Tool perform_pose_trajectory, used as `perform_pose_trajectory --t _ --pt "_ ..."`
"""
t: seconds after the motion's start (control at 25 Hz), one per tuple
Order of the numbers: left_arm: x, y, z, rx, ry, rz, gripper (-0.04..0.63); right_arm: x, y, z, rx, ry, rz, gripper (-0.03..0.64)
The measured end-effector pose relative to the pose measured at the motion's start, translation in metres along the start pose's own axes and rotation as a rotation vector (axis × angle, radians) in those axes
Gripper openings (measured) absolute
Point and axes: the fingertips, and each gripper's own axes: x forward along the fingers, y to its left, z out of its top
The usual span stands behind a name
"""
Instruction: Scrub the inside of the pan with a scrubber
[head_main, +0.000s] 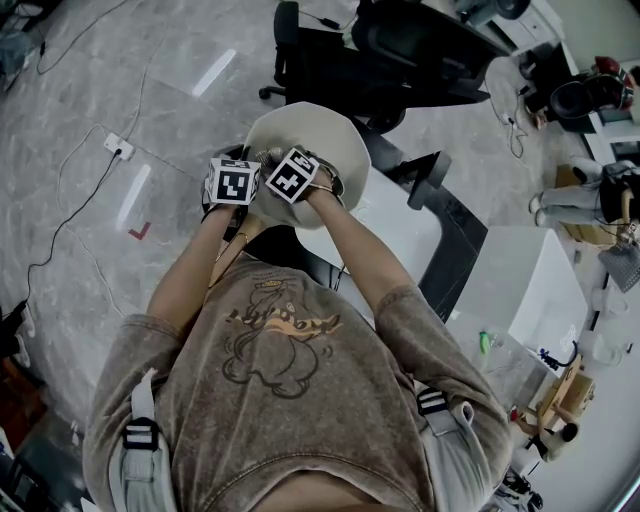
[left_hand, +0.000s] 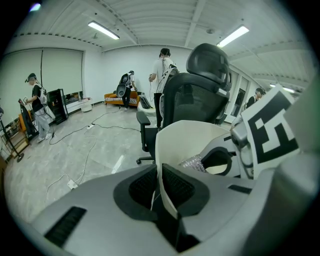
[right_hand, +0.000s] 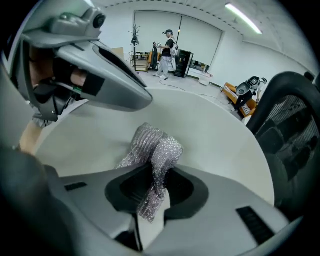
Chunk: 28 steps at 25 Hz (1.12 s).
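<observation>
Left gripper (left_hand: 161, 186) pinches pan (left_hand: 187, 142); right (right_hand: 154, 194), scrubber (right_hand: 156, 146).

Left gripper (left_hand: 160, 188) jaws clamp pan (left_hand: 190, 141) rim; scrubber (left_hand: 193, 163) inside pan.

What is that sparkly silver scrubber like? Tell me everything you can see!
The scrubber is a crumpled wad of silvery, glittery mesh that looks soft and floppy. The right gripper pinches it between its jaws. The bunched top sticks out in front and a loose end trails back. It is inside the pale cream pan, seemingly against the smooth inner surface.
</observation>
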Motion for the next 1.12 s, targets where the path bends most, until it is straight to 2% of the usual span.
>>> perform_pose_trajectory --t 0.36,0.56,0.76,1.12 --pt "-0.001 0.000 0.001 0.005 -0.001 -0.018 0.046 0.009 -0.026 0.008 -0.033 -0.013 -0.032 0.084" --pt "-0.001 -0.002 0.001 0.011 0.001 -0.022 0.046 0.011 -0.049 0.002 -0.021 -0.007 -0.080 0.084" --pt "-0.001 -0.002 0.001 0.014 0.005 -0.027 0.046 0.009 -0.074 -0.012 0.000 0.021 -0.156 0.084" --pt "-0.002 -0.001 0.000 0.010 0.007 -0.028 0.046 0.003 -0.092 -0.037 -0.062 0.109 -0.248 0.081"
